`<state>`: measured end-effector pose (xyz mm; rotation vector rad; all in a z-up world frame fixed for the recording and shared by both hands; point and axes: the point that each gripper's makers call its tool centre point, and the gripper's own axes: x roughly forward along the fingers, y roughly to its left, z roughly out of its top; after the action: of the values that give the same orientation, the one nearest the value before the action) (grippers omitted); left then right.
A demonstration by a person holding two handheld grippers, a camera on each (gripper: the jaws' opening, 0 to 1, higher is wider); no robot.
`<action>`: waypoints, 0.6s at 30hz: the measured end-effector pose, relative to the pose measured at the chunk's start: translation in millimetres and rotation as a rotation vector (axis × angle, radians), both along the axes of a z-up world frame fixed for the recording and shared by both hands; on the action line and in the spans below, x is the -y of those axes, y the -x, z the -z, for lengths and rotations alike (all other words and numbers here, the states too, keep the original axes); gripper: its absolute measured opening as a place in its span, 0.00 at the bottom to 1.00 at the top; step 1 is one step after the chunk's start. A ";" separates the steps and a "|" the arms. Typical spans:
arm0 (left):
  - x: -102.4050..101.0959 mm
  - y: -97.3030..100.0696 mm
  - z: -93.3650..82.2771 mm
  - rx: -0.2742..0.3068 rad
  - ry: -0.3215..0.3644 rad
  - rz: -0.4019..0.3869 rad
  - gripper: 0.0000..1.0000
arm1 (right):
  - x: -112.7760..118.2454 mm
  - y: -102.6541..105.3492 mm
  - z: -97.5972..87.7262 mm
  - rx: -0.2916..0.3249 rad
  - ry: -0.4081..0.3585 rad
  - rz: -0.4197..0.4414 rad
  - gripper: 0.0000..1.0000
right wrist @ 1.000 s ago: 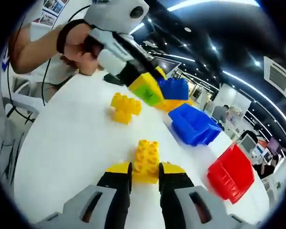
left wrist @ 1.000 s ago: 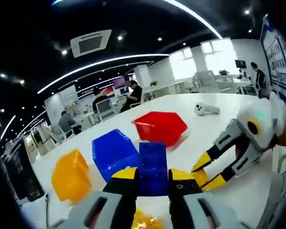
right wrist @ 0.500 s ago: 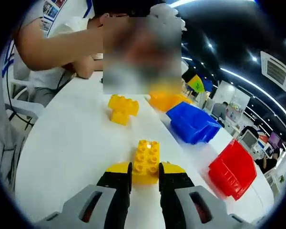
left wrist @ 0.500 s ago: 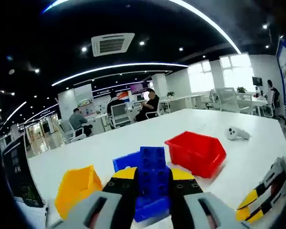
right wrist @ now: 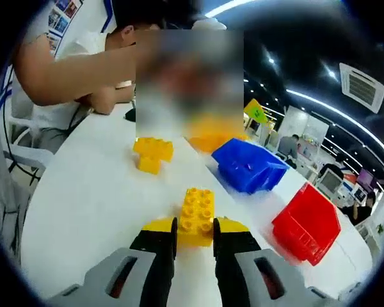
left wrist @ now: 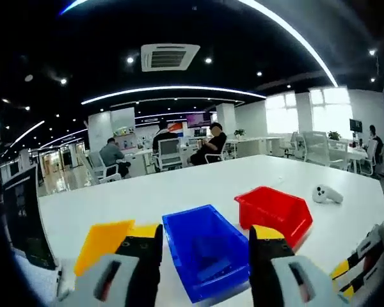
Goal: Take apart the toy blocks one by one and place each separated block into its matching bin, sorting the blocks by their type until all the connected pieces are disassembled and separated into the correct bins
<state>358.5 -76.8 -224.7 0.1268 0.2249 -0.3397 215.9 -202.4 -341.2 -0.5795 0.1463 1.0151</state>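
My left gripper point(left wrist: 206, 235) is open above the blue bin point(left wrist: 179, 233), its jaws spread to either side of it. A faint blue shape on the bin's floor may be a blue block point(left wrist: 210, 268). The red bin point(left wrist: 276, 212) lies to the right, the yellow bin point(left wrist: 102, 242) to the left. My right gripper point(right wrist: 195, 225) is shut on a yellow block point(right wrist: 197, 210) above the white table point(right wrist: 89, 198). A yellow block cluster point(right wrist: 151, 152) rests on the table further off. The blue bin point(right wrist: 246, 165) and red bin point(right wrist: 306, 224) lie to its right.
A white controller point(left wrist: 326, 194) lies on the table beyond the red bin. The right gripper point(left wrist: 361, 272) shows at the left gripper view's lower right. A person's arm point(right wrist: 77, 70) reaches over the table's far side. People sit at desks in the background.
My left gripper has opened, and the blue block it held is no longer between its jaws. The right gripper still holds the yellow block.
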 end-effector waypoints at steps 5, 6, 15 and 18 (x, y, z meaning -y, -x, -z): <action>-23.2 20.0 -7.1 0.039 -0.002 -0.033 0.51 | -1.5 -1.8 -3.3 0.004 -0.005 0.010 0.23; -28.5 24.8 -8.9 0.066 -0.030 -0.041 0.50 | -1.1 -2.0 -5.5 0.005 -0.009 0.014 0.23; -62.6 78.3 -3.6 0.096 -0.046 -0.056 0.51 | -10.4 -0.1 -23.3 0.008 -0.035 0.013 0.23; -75.6 99.8 2.2 0.089 -0.038 -0.063 0.51 | -20.9 -2.7 -36.7 0.005 -0.067 0.005 0.23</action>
<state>258.7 -1.2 -226.9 0.1719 0.1466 -0.2669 218.6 -181.4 -304.4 -0.5207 0.1084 1.0099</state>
